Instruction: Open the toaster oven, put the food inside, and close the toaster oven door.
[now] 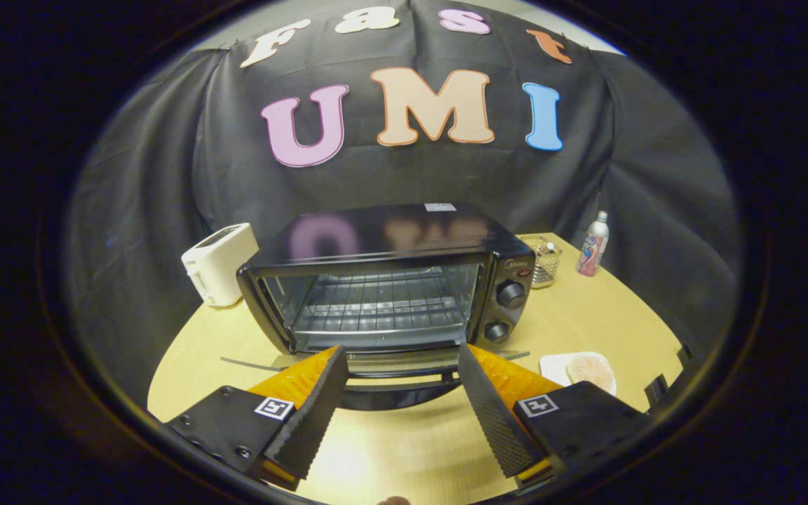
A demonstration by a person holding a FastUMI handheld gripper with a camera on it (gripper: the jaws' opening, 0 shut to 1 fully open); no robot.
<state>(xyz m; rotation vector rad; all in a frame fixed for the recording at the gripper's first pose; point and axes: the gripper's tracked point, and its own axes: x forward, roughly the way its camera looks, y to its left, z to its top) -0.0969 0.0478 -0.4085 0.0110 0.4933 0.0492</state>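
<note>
1. The toaster oven point(390, 280) sits at the middle of the frame on the light wooden counter point(586, 315), and its door point(390, 368) is folded down and open; the door's handle edge is partly covered by the gripper's two fingertips, and the glass pane is hard to separate from the counter showing through it.
2. Inside the oven a wire rack point(383, 301) is visible; the rear of the cavity is dim.
3. The oven's glossy top carries blurred reflections, and the small label near its back edge is too small to make out.
4. The gripper point(402, 359) is spread wide and holds nothing; its dark ribbed fingers point(313, 414) rise from the bottom of the frame, with the tips at the front edge of the lowered door, one toward each end.
5. The food, a pale round slice point(590, 368), lies on a white plate point(551, 366) at lower right, beside the right finger and right of the oven; the gripper body cuts off the plate's near edge.
6. A white pop-up toaster point(220, 263) stands left of the oven.
7. At upper right, behind the oven, stand a wire basket point(546, 263), its contents unclear, and a pink-labelled bottle point(593, 245).
</note>
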